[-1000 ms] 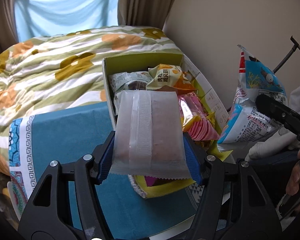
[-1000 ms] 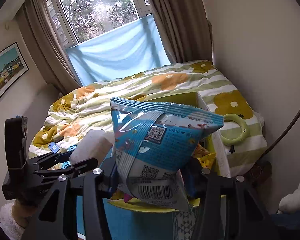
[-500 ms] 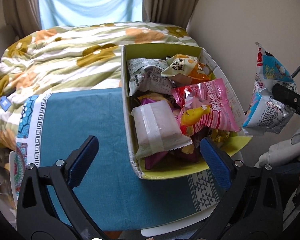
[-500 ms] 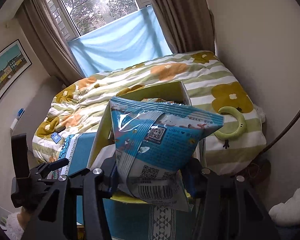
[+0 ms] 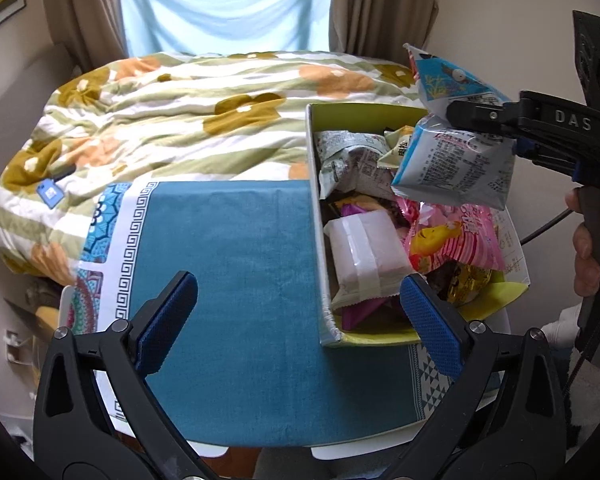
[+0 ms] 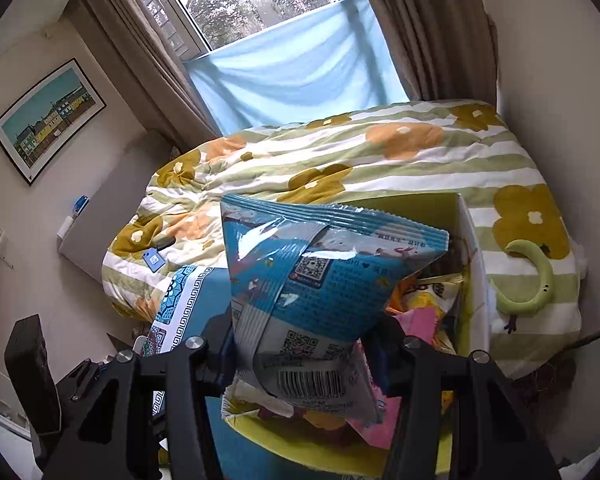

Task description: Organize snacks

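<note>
Nearest in the left wrist view, the left gripper [image 5: 298, 306] is seen spread wide, nothing held btwn its blue pads [image 5: 168, 320]. It hangs above the teal cloth [image 5: 236, 272], which covers a small white table [image 5: 340, 450] whose edge shows at the bottom. One pad sits over bare cloth, the other over the near end of the snack box [image 5: 315, 216].

The box (cardboard, yellow-green inside, its near flap folded down) stands on the cloth's right part and is filled w/ packets. A white translucent packet [image 5: 366, 254] lies at the near left of the pile, against the box's left wall. Just right of it a pink packet [image 5: 456, 240] w/ a yellow cartoon is seen, and a gold wrapper [image 5: 466, 282] nearer the flap. Farther back a grey-green packet [image 5: 350, 160] is tilted against the wall.

Above the box's far right part, a blue-and-white bag [image 5: 456, 160] is gripped by the right gripper [image 5: 480, 114]; its trigger handle is held by a hand [image 5: 588, 252] at the right edge. In the right wrist view the blue-and-white bag [image 6: 316, 292] is clamped at its barcode end btwn the right gripper [image 6: 300, 360], and it blocks most of the box [image 6: 466, 248] behind.

Beyond the table a floral striped quilt [image 5: 180, 120] is spread over a bed; on it, a green ring [image 6: 534, 280] is seen in the right wrist view. Farthest back, a pale blue sheet [image 6: 300, 84] hangs across the window, curtains [image 6: 420, 28] beside it.
</note>
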